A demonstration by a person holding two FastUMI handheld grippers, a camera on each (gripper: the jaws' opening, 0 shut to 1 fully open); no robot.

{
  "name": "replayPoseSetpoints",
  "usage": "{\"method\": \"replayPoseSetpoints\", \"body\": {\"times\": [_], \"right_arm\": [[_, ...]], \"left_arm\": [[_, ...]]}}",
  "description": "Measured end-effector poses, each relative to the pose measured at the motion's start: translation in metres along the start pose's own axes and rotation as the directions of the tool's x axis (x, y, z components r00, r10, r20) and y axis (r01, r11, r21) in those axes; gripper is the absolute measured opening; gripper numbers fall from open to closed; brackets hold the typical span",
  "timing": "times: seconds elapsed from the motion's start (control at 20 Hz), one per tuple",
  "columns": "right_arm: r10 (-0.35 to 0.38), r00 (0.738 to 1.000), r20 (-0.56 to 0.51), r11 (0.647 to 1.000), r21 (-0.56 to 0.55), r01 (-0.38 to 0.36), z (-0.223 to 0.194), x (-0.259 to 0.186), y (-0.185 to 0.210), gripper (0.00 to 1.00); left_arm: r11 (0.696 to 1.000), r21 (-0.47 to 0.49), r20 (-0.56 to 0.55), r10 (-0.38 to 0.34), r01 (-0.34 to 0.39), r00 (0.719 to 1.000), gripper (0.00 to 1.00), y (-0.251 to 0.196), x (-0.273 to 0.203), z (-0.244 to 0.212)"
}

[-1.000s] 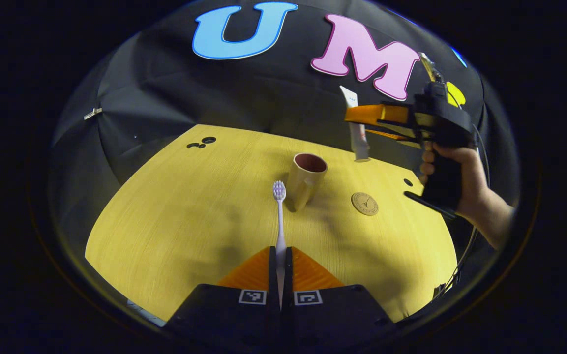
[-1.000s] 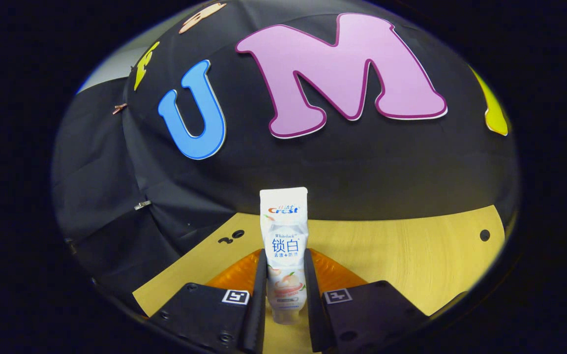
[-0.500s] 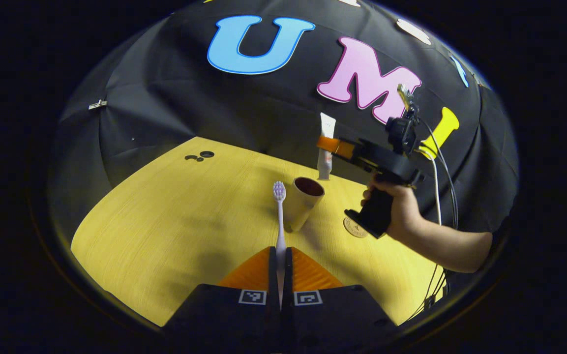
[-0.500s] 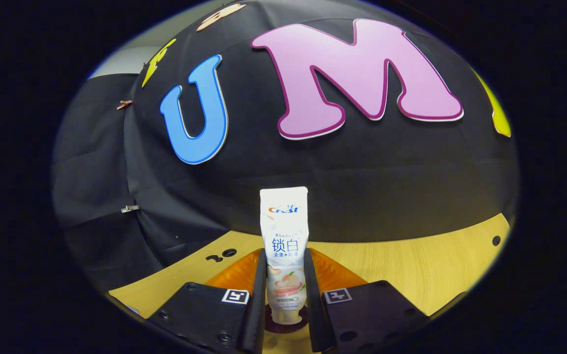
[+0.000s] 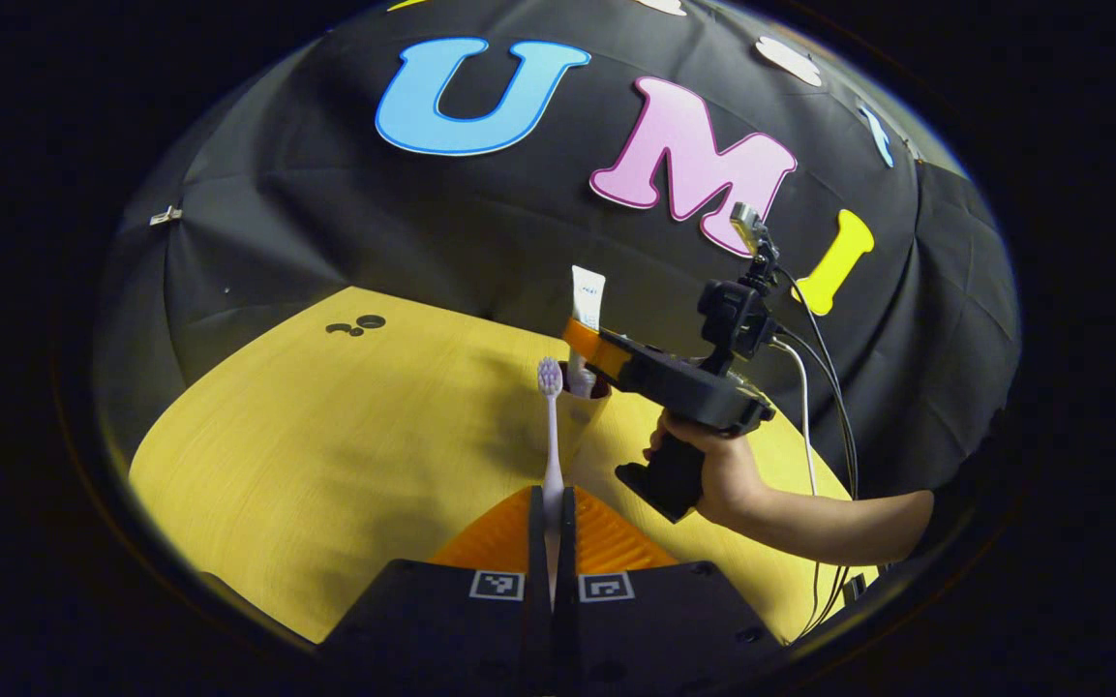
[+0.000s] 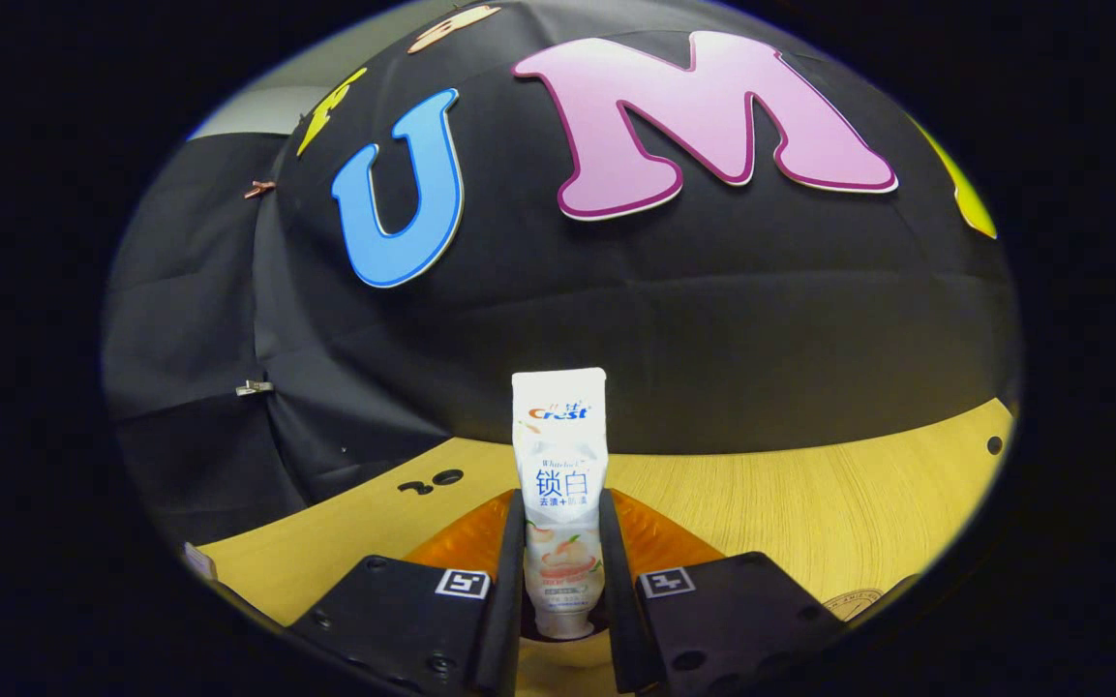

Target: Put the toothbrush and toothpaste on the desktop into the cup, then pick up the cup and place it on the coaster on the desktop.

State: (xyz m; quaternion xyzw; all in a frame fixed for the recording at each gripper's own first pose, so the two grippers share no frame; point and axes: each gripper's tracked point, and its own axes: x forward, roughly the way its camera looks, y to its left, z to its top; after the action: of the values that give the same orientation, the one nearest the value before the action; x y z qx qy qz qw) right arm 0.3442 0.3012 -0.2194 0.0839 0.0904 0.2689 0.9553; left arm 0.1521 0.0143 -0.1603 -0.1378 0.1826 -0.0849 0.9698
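Now, in the left gripper view, the left gripper [image 5: 552,503] sits at bottom centre with its jaws pinched on the handle of the slim white toothbrush with a pale purple bristle head [image 5: 550,426]. The brush stands upright from the jaws, its head reaching mid-frame, just left of the tan cylindrical cup with a dark red inside [image 5: 585,411].

The cup stands on the yellow wood-grain counter [image 5: 325,436], a little right of centre. Above it, the right gripper [image 5: 585,346] comes in from the right side of the frame, held by a hand [image 5: 717,474] with a bare forearm running to the lower right. Its jaws hold the white toothpaste tube with printed label [image 5: 586,319] upright, lower end at the cup's mouth; whether the cap is already inside the rim cannot be told from here.

In the right gripper view, the toothpaste tube [image 6: 559,494] stands upright at lower centre, cap downward, pinched between both jaws of the right gripper [image 6: 562,581]. The cup's dark rim [image 6: 565,643] shows directly beneath the cap, at the bottom edge. An arc of the round brown coaster [image 6: 858,602] shows on the counter [image 6: 790,503] at lower right, apart from the cup.
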Motion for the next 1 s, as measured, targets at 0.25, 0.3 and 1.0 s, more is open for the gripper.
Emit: {"method": "replayPoseSetpoints", "body": {"times": [0.25, 0.3, 1.0], "right_arm": [[0.015, 1.0, 0.018, 0.999, 0.048, -0.016, 0.003, -0.014, 0.001, 0.58], [0.014, 1.0, 0.024, 0.998, 0.056, -0.015, 0.006, -0.021, 0.0, 0.75], [-0.151, 0.988, -0.035, 0.986, 0.069, 0.153, 0.008, -0.148, -0.088, 0.98]], "left_arm": [[1.0, -0.003, 0.006, -0.017, 0.017, 1.0, 0.06, -0.009, 0.0, -0.006], [1.0, -0.006, 0.016, -0.02, 0.02, 1.0, 0.06, -0.011, -0.001, -0.003], [0.989, -0.004, 0.316, -0.138, 0.147, 0.939, 0.06, -0.042, 0.062, 0.141]]}}
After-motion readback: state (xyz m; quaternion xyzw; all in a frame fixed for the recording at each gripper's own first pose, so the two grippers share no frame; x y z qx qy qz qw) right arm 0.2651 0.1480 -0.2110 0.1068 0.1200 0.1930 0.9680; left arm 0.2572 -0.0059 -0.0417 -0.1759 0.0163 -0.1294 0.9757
